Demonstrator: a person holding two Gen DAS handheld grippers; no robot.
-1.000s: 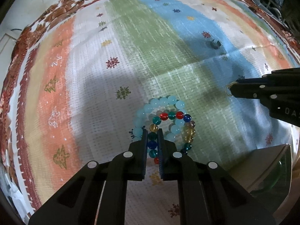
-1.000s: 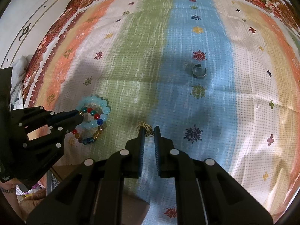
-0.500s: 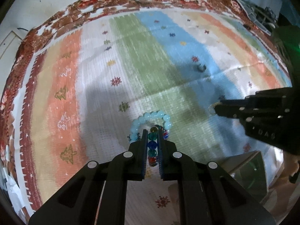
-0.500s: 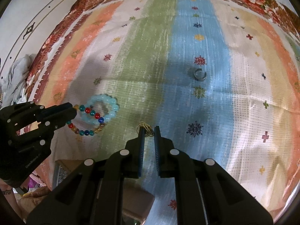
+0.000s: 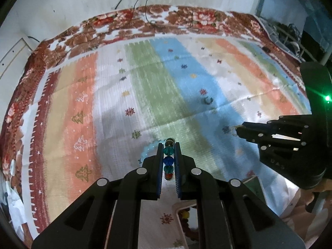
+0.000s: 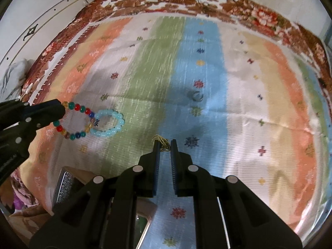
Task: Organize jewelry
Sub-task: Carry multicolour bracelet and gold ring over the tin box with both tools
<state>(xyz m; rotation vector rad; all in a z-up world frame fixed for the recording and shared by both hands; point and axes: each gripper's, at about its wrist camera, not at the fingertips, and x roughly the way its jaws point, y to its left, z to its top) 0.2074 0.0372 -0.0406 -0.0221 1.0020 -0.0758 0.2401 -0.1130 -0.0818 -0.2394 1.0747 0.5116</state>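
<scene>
Two fisheye views, each looking steeply down along its own gripper's fingers from close above a striped cloth (image 5: 161, 87), side by side, both sharing the pale blue bracelet (image 6: 110, 122) ahead.

The right gripper (image 5: 236, 129) body carries faint raised letters, too blurred to read.

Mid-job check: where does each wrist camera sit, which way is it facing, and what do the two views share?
Left wrist: on the left gripper, angled down at the striped cloth; jaws clamp a multicoloured bead bracelet; right gripper enters from the right.
Right wrist: on the right gripper, angled down; jaws pinch a thin gold chain; left gripper enters from the left.
Shared: silver open ring, pale blue bead bracelet.
</scene>
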